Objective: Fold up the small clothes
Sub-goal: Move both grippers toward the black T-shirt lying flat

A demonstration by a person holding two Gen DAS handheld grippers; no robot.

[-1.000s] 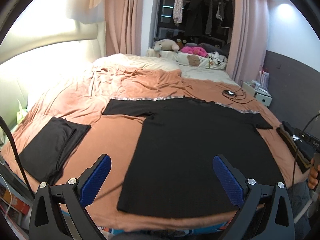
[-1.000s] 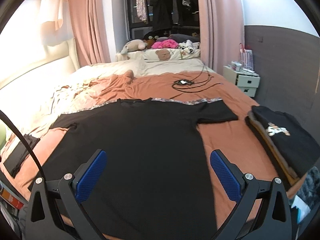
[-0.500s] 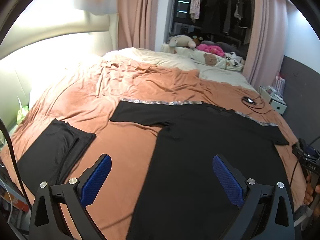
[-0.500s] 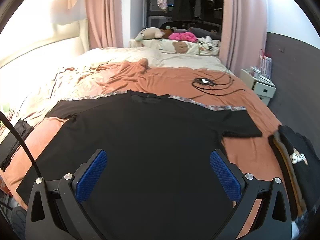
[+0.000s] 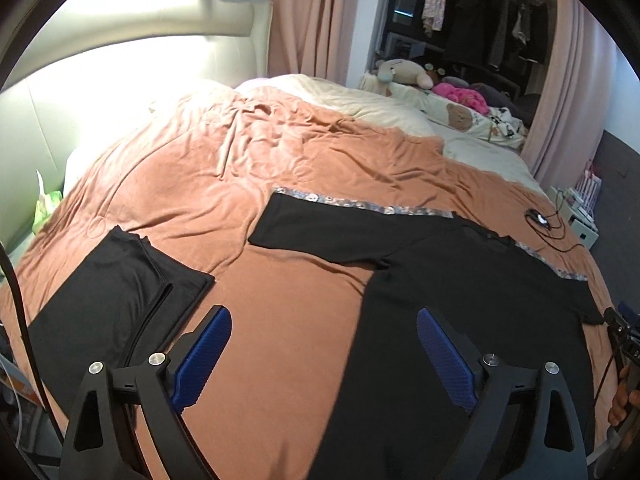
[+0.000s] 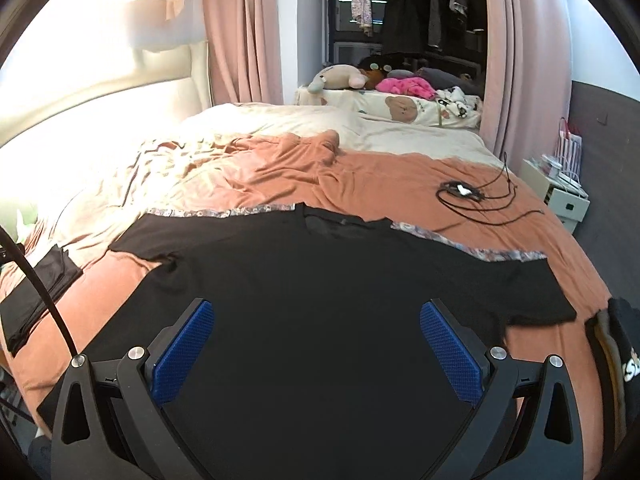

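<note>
The left gripper (image 5: 324, 356) hangs over the near part of the bed with its jaws spread wide; they have just been closing a little, and nothing is between them. Its two blue pads (image 5: 202, 360) stand clear of the cloth. Under its right finger lies the left edge of the black T-shirt (image 5: 472, 292); under its left finger is bare blanket (image 5: 224, 168). The right gripper (image 6: 316, 350) is also wide open and empty, poised above the middle of the same T-shirt (image 6: 320, 300), both pads (image 6: 450, 350) clear of the fabric.

One T-shirt lies flat and unfolded on the orange blanket, collar away from the grippers, both short sleeves spread out to the sides. A patterned strip (image 6: 208, 213) of the blanket's edge shows just beyond its shoulders.

Two other dark piles flank it. To the left, apart from the shirt, one folded black garment (image 5: 108, 296) rests on the blanket. At the right edge of the bed, near the right sleeve, sits a folded stack (image 6: 618, 356) with white print on top; how many pieces it holds cannot be told.

Farther off, one black cable (image 6: 476, 196) coils on the blanket. Beyond it are cream bedding, one plush toy (image 6: 340, 78), one pink bundle (image 6: 406, 86), and a white bedside cabinet (image 6: 566, 196). A hand (image 5: 624, 400) shows at the right rim of the left view.
</note>
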